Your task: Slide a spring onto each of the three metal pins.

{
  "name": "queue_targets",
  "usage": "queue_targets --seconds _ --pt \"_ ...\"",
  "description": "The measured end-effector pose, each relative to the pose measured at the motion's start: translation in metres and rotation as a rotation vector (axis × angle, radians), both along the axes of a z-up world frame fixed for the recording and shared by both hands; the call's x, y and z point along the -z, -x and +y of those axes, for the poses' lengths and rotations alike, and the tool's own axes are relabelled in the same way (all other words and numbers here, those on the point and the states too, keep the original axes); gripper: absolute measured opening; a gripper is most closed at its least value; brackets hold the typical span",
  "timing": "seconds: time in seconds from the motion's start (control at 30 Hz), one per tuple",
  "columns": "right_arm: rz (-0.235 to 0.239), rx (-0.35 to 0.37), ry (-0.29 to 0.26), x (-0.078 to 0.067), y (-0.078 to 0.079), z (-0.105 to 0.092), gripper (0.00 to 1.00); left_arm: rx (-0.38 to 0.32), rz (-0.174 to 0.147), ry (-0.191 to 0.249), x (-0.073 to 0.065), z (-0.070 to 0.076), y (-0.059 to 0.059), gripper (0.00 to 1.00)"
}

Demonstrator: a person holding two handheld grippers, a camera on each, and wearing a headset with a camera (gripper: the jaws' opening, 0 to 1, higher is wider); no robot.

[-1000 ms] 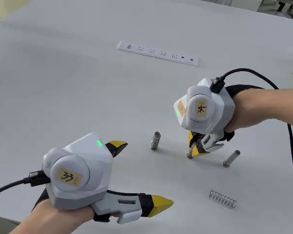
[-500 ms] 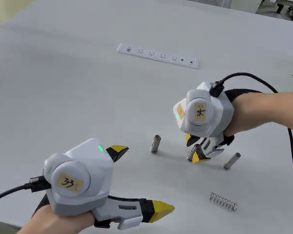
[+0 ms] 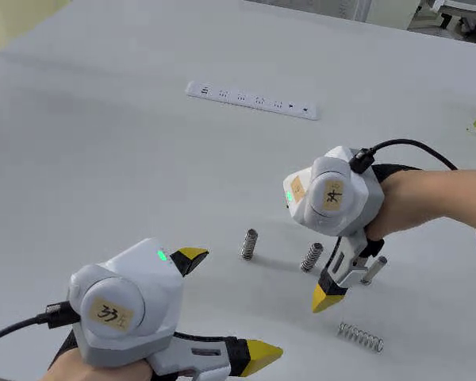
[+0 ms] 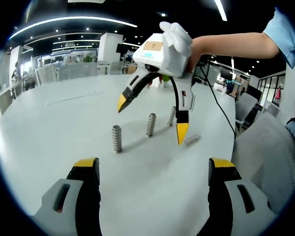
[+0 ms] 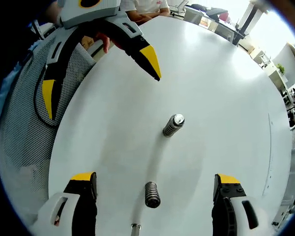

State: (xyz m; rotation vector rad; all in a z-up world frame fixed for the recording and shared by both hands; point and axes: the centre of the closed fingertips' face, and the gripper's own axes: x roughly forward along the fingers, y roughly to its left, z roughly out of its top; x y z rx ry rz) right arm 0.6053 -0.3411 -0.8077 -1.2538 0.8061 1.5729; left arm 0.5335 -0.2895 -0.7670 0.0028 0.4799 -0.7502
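Standing sprung, two pins (image 3: 250, 244) (image 3: 311, 256) leave the left hand-held gripper (image 3: 227, 302) and right hand-held gripper (image 4: 151, 119) wide open, empty, for the loose spring (image 3: 360, 336) and bare pin (image 3: 376, 267).

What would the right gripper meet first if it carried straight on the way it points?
Probably the nearer sprung pin, low between its open jaws; otherwise the table. Depth is unclear.

The head view looks forward and down over the table (image 3: 103, 159) from high up, the farthest off. The left gripper view sits low, near the tabletop, facing across it at the right gripper (image 4: 152, 118). The right gripper view looks steeply down from close above, toward the left gripper (image 5: 100, 79). All three share two upright pins (image 3: 249, 244).
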Motion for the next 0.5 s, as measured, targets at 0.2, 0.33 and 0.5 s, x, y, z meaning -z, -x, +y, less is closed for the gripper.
queue_targets --seconds 0.2,0.33,0.5 --pt "0.013 0.06 -0.063 -0.006 0.001 0.003 0.99 0.005 -0.003 -0.004 -0.001 0.0 0.0 0.9" --pt "0.034 0.102 -0.122 -0.013 0.003 0.004 0.99 0.012 -0.008 -0.002 -0.002 -0.002 0.0 0.9" --pt "0.053 0.175 -0.21 -0.025 0.004 0.003 0.99 0.025 -0.015 0.0 -0.004 -0.004 -0.001 0.9"
